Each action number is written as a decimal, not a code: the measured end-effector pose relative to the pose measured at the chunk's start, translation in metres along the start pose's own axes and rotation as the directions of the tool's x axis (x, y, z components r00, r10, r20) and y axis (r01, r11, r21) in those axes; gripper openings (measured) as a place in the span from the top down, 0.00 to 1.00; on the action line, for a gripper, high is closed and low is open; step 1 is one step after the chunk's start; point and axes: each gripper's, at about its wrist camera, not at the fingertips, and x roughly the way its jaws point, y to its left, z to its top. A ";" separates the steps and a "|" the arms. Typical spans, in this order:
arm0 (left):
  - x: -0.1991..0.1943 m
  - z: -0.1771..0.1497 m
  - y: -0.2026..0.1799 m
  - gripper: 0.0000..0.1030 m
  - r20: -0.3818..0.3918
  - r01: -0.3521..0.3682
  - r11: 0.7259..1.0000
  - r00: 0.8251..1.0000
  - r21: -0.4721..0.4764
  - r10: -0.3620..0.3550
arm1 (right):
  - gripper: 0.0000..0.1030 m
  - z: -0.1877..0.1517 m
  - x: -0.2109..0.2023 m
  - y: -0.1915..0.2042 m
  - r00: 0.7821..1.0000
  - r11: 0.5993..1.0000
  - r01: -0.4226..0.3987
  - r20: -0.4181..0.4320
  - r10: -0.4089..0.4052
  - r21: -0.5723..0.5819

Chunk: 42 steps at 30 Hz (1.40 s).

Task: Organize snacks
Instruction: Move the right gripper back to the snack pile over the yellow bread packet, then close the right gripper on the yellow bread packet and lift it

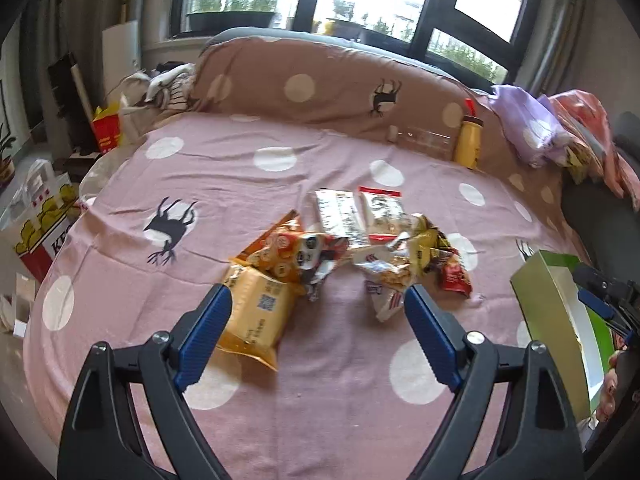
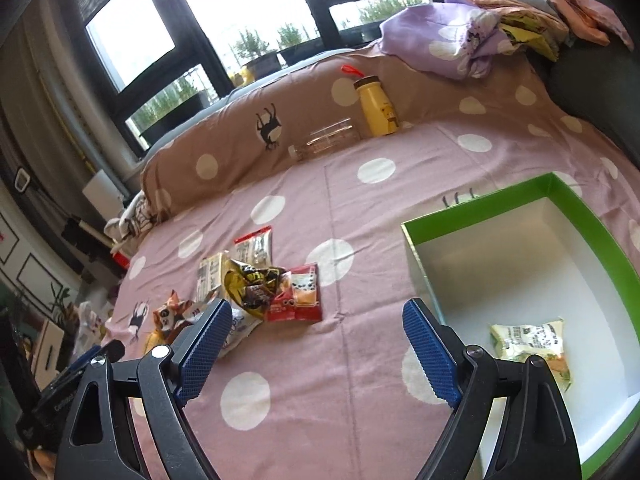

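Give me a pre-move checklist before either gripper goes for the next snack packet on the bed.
1. Left gripper open, nothing between its jaws: ok.
2. Right gripper open and empty: ok.
3. Green box open on top, floor mostly bare beside one pale packet: ok.
4. Snack pile within view of both cameras: ok.
5. Orange packet nearest the left gripper, lying free at the pile's edge: ok.
6. Other packets separated enough for a single pick: not ok, they overlap.
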 end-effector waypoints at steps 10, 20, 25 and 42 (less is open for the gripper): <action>0.033 -0.007 0.064 0.15 -0.096 -0.010 0.991 0.995 -0.135 -0.003 | 0.15 -0.016 0.054 0.074 0.953 0.973 -0.229 -0.207 0.223 -0.007; 0.064 -0.006 0.085 0.17 -0.178 0.040 0.979 0.981 -0.200 -0.077 | 0.15 -0.028 0.138 0.156 0.826 0.939 -0.336 -0.457 0.329 0.068; 0.080 -0.008 0.092 0.28 -0.225 0.062 0.971 0.967 -0.232 -0.116 | 0.19 -0.046 0.172 0.174 0.793 0.945 -0.315 -0.523 0.313 0.088; 0.076 -0.010 0.066 0.61 -0.206 0.100 0.988 0.971 -0.121 -0.124 | 0.42 -0.063 0.194 0.187 0.787 0.954 -0.296 -0.551 0.277 0.057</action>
